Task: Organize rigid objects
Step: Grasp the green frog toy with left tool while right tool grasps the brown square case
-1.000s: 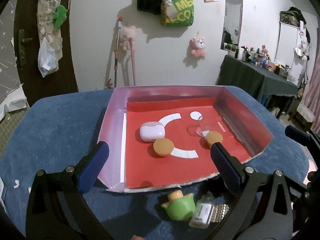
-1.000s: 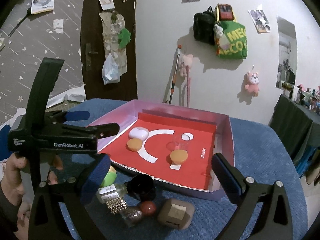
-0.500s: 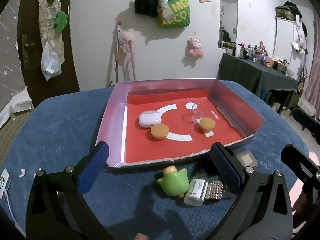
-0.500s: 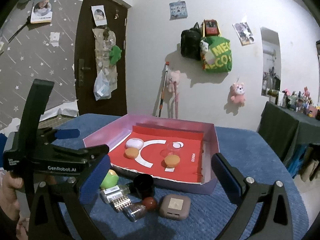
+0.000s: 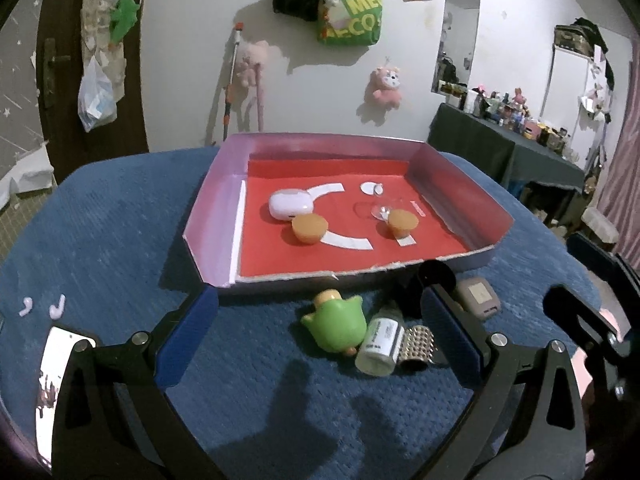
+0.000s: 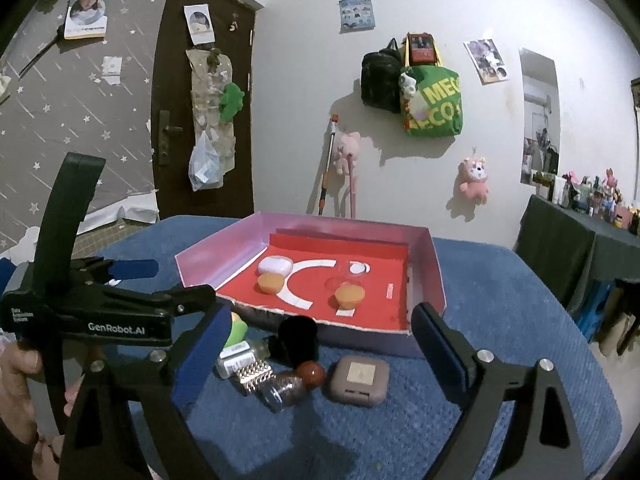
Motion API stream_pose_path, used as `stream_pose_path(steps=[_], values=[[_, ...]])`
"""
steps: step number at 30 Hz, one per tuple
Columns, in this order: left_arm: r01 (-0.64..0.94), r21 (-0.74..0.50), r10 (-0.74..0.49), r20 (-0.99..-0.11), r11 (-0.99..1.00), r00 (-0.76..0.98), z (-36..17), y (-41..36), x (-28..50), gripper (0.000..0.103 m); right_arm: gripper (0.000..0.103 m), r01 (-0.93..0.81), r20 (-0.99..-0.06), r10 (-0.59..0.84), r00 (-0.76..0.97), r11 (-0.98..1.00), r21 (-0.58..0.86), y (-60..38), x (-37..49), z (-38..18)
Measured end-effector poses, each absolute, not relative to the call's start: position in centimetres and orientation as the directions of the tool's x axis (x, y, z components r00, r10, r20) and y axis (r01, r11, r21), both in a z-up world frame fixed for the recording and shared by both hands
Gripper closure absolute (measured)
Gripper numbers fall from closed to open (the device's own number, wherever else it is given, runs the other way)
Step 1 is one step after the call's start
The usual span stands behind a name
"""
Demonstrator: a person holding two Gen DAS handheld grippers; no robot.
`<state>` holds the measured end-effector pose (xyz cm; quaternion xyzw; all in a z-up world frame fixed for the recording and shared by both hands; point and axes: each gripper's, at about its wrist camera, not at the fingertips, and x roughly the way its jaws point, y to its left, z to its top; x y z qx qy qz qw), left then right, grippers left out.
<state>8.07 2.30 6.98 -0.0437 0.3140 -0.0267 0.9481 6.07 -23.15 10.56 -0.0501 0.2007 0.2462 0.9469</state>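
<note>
While both grippers draw back from the tray, nothing is held.
Tray: pink-walled cardboard tray with red floor, holding a white earbud case and two orange caps.
Loose pile: green duck toy, brown square compact, small bottles, on blue cloth before the tray.
Right gripper: empty, jaws closing slightly over the pile.
Left gripper: wide apart, empty.
Meaning: next pick likely from the pile.

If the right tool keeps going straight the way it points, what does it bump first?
Probably the brown square case on the blue cloth, or the little jar beside it. They lie between the right tool's closing jaws, nearer than the pink box. Depth is hard to judge, so that's a guess.
</note>
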Motion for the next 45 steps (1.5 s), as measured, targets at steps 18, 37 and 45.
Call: stream_pose_path(steps=[18,37,45], values=[[0.052,-0.095,-0.100,-0.615,0.994,0.782,4.8,1.4,6.6,0.000,0.034,-0.513,-0.508,0.459,0.729,0.858,0.039,-23.1,5.9,7.4],[0.079,-0.157,-0.165,-0.667,0.984,0.726,2.4,1.6,7.7,0.027,0.050,-0.460,-0.594,0.406,0.694,0.885,0.068,-23.9,7.9,5.0],[0.068,-0.218,-0.197,-0.649,0.974,0.735,2.9,3.0,8.0,0.029,0.050,-0.439,-0.619,0.386,0.684,0.895,0.073,-24.2,9.4,4.4]])
